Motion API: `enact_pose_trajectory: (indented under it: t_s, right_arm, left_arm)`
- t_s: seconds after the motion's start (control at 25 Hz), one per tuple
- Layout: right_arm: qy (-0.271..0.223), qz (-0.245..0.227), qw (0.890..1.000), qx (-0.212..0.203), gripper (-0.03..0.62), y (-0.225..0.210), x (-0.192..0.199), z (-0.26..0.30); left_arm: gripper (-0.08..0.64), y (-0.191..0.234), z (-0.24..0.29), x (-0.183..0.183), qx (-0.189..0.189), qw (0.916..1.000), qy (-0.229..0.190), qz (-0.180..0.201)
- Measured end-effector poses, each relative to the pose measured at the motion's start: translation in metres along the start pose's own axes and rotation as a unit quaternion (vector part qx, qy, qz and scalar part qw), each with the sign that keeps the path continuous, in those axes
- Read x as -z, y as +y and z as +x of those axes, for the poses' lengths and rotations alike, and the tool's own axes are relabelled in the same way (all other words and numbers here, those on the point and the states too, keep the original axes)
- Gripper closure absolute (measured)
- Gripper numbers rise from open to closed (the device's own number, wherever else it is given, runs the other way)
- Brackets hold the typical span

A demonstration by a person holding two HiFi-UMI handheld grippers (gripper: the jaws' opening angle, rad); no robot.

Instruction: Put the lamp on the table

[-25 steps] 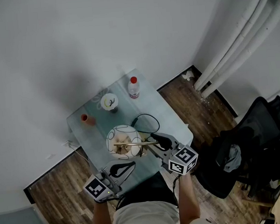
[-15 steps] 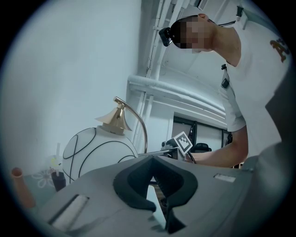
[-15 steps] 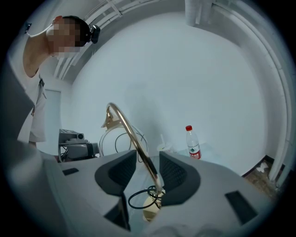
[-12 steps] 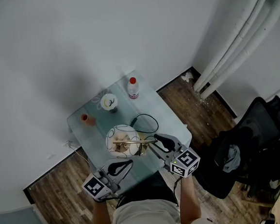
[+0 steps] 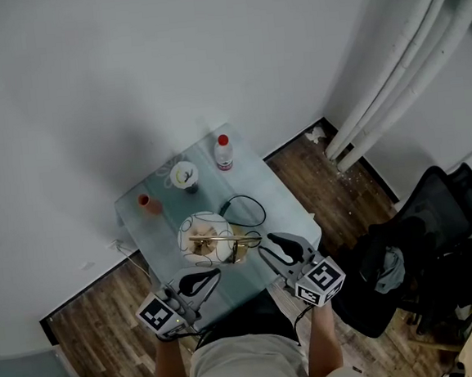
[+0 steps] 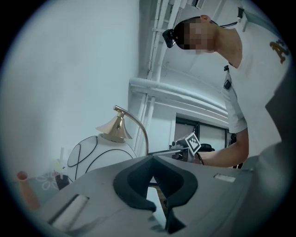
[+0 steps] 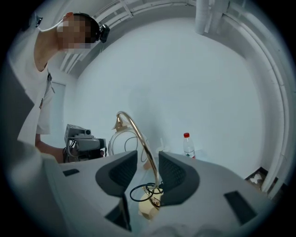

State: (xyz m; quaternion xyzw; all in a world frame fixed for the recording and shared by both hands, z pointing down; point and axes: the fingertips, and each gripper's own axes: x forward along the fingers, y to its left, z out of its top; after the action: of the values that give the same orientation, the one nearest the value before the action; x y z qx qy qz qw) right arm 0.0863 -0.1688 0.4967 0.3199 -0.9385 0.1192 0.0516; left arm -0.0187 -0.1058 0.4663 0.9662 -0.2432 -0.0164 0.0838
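Brass-armed lamp (image 5: 205, 234) sits on the glass table (image 5: 260, 181). Right gripper (image 5: 278, 244) is spread wide and not pinching it; left gripper (image 5: 203, 278) is clamped on nothing. Risk imo: the open jaws snag the arm or loose cord (image 5: 241, 195) and tip it.

No word, number or brand can be read in any view. The label on the plastic bottle (image 5: 224, 152) standing on the counter (image 5: 282, 196) is too small to make out. The marker cubes (image 5: 157, 315) on the left gripper (image 5: 213, 274) and right gripper (image 5: 267, 244) bear only black-and-white square patterns, and the gold emblem (image 6: 278, 49) on the person's shirt is cut off and illegible.
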Motion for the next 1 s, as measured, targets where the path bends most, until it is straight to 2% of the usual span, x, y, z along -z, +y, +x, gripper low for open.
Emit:
enact_pose_trajectory:
  t_s: [0.12,0.2,0.24,0.28,0.72,1.0]
  right_arm:
    - [-0.005,-0.017,1.0,0.0,0.469,0.006,-0.007,-0.007]
    - [-0.014,-0.024,1.0,0.0,0.538,0.01,-0.016,-0.011]
    - [-0.02,-0.026,0.999,0.0,0.541,0.013,-0.021,-0.013]
    - [-0.026,-0.026,0.999,-0.002,0.59,0.016,-0.027,-0.015]
    - [-0.075,-0.065,0.994,-0.039,0.591,0.058,-0.085,-0.019]
    - [-0.078,-0.058,0.994,-0.054,0.591,0.078,-0.086,-0.008]
  left_arm:
    - [0.56,0.0,-0.001,-0.005,-0.01,0.9999,-0.003,-0.002]
    - [0.559,0.0,-0.004,-0.008,-0.016,0.9999,0.0,0.0]
    - [0.56,0.001,-0.005,-0.009,-0.02,0.9998,0.001,0.002]
    - [0.56,0.001,-0.006,-0.01,-0.023,0.9997,0.002,0.004]
    - [0.558,0.008,-0.023,-0.048,-0.062,0.9974,-0.026,0.025]
    - [0.558,0.007,-0.034,-0.05,-0.074,0.9965,-0.033,0.02]
